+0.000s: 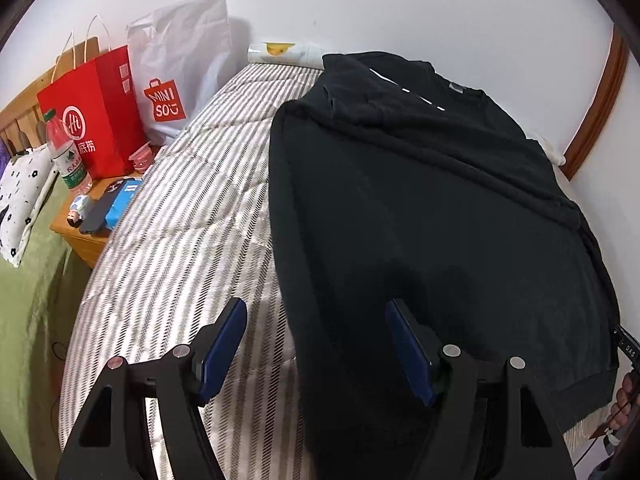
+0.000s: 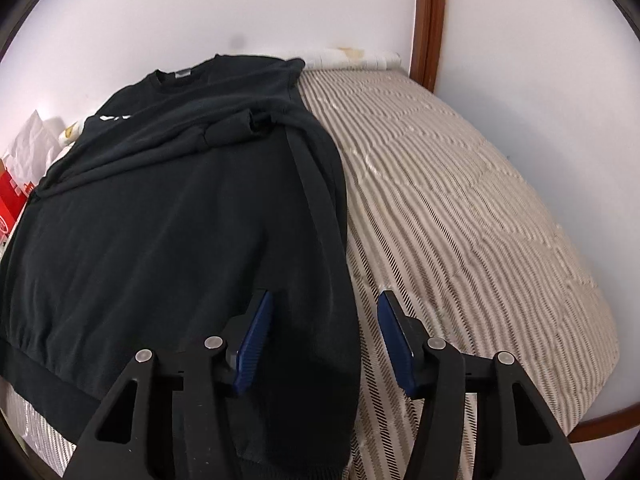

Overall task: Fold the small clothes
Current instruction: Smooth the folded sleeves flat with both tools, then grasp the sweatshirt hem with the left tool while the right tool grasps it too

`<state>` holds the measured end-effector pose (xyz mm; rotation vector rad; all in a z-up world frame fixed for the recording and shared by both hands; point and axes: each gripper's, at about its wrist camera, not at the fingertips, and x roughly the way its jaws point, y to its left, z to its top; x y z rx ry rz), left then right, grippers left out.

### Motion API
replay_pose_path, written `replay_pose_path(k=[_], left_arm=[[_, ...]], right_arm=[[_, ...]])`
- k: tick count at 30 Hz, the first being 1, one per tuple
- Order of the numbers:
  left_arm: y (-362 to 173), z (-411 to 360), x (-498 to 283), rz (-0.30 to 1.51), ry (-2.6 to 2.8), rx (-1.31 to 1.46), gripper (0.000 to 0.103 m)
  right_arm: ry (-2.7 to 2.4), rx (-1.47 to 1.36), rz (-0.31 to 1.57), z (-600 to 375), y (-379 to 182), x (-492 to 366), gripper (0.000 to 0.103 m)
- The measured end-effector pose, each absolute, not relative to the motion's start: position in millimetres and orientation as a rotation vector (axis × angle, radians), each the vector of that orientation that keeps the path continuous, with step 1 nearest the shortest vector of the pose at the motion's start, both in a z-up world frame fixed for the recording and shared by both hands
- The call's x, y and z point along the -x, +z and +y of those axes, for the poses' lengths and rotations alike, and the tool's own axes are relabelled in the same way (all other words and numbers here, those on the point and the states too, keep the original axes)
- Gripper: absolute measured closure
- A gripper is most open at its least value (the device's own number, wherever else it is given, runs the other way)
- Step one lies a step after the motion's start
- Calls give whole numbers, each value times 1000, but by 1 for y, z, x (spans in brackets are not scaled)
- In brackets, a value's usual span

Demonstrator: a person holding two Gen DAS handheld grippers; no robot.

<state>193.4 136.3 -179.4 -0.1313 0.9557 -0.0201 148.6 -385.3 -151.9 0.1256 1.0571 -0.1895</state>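
A black sweatshirt point(image 1: 420, 220) lies flat on the striped bed point(image 1: 180, 220), collar at the far end, with both sleeves folded across the chest. It also shows in the right wrist view point(image 2: 160, 220), where one sleeve runs down its right edge. My left gripper point(image 1: 316, 308) is open and empty, straddling the sweatshirt's left edge near the hem. My right gripper point(image 2: 326, 300) is open and empty, straddling the right edge near the hem. Both hover just above the cloth.
A wooden nightstand point(image 1: 86, 240) left of the bed holds a water bottle point(image 1: 64, 152), a red bag point(image 1: 96, 112), a white Miniso bag point(image 1: 180, 68) and small items. The white wall and a wooden frame point(image 2: 430, 20) bound the far side. Bare striped bedding point(image 2: 460, 208) lies right of the sweatshirt.
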Motion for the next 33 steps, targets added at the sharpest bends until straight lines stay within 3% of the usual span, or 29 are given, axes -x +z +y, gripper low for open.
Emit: replay_pose_path(k=[3, 7, 14, 15, 16, 18, 33], left_arm=[[-186, 135, -199, 960, 0, 129, 41], [-187, 132, -202, 943, 24, 93, 50], [-185, 129, -203, 962, 5, 108, 90], [-183, 128, -202, 965, 4, 106, 95], [-182, 127, -201, 967, 7, 99, 95], [-178, 126, -196, 958, 16, 92, 96], [-145, 130, -133, 895, -19, 137, 97]], right_arm=[[-182, -146, 1053, -388, -154, -150, 51], [-149, -174, 1057, -388, -155, -158, 71], [-121, -163, 1060, -380, -159, -177, 77], [-120, -164, 1059, -380, -159, -178, 82], [-116, -170, 1058, -380, -159, -180, 91], [-101, -189, 1059, -379, -158, -182, 94], [-94, -237, 987, -396, -119, -156, 96]])
